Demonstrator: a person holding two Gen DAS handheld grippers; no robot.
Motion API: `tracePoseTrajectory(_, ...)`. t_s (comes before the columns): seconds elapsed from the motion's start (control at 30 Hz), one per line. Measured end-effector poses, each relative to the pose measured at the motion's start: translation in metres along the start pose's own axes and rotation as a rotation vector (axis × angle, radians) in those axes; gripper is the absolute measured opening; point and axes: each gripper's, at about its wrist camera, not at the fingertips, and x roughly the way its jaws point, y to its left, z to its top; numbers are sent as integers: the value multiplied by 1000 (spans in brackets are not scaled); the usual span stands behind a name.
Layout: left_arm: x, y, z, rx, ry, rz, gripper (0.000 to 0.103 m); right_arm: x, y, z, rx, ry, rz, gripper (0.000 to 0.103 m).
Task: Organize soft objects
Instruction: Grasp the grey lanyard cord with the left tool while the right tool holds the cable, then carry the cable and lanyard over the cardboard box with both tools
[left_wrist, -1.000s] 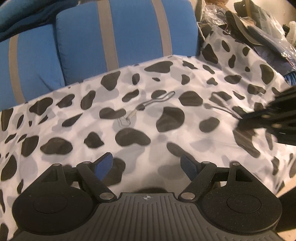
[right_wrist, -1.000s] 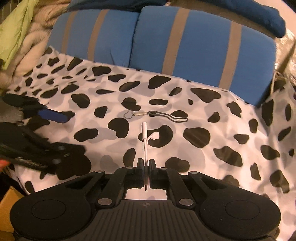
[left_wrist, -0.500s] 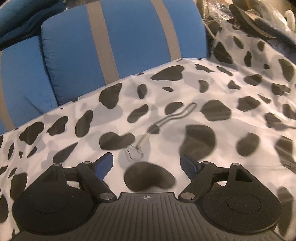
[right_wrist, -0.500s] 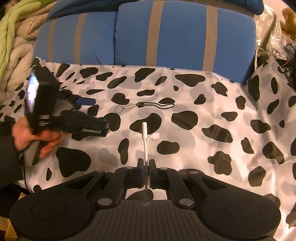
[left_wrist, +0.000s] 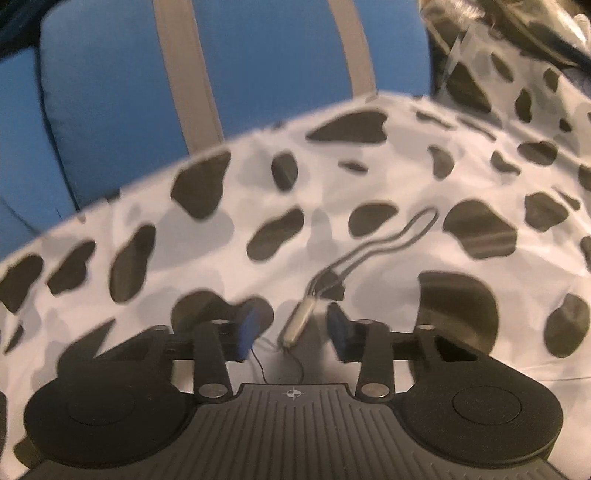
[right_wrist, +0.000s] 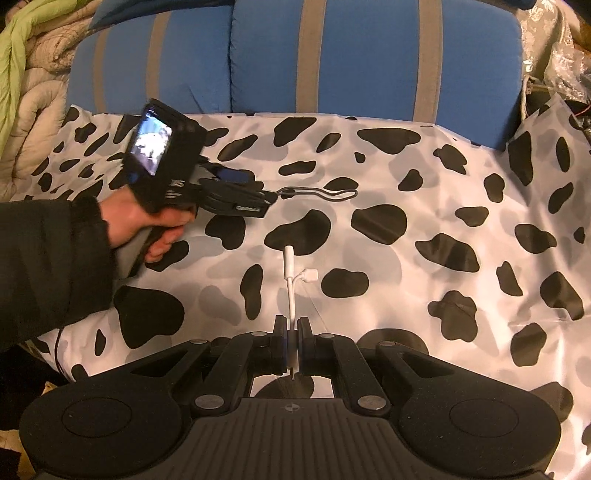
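The left gripper (left_wrist: 291, 330) is bracketing the metal barrel of a dark wrist strap (left_wrist: 376, 254) lying on the cow-print sheet (left_wrist: 461, 173); its jaws have just been closing, yet the blue pads (left_wrist: 246, 332) are not pressing on the barrel, so nothing is gripped. The approach at the stiff end probably offers a firmer hold than the limp loop. The right gripper (right_wrist: 291, 345) is clenched on a white adapter cable (right_wrist: 291, 280), keeping it ready while the other piece is collected.
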Motion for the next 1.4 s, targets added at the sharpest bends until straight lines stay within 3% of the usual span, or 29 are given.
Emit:
tracePoseTrajectory(0.07, 2, 3, -2, -20, -4, -20, 31, 1, -1, 2, 7, 0, -1, 7)
tracePoseTrajectory(0.2, 1, 6, 1, -49, 27, -65, 10, 1, -1, 3, 3, -6, -5, 7)
tracePoseTrajectory(0.4, -9, 7, 2, -108, 76, -92, 10, 2, 0, 5, -17, -9, -19, 7)
tracePoseTrajectory(0.57, -32, 14, 0, -142, 70, -86, 9, 3, -4, 9, -4, -13, -36, 7)
tracePoseTrajectory(0.9, -93, 14, 0, -186, 20, -65, 9, 7, 1, 11, -6, -33, -60, 7)
tracePoseTrajectory(1.1, -133, 2, -5, -172, -24, -66, 9, 0, 4, 11, 2, -75, -31, 7)
tracePoseTrajectory(1.4, -188, -7, -30, -176, -57, -66, 9, -8, 25, 6, -61, -98, -11, 7)
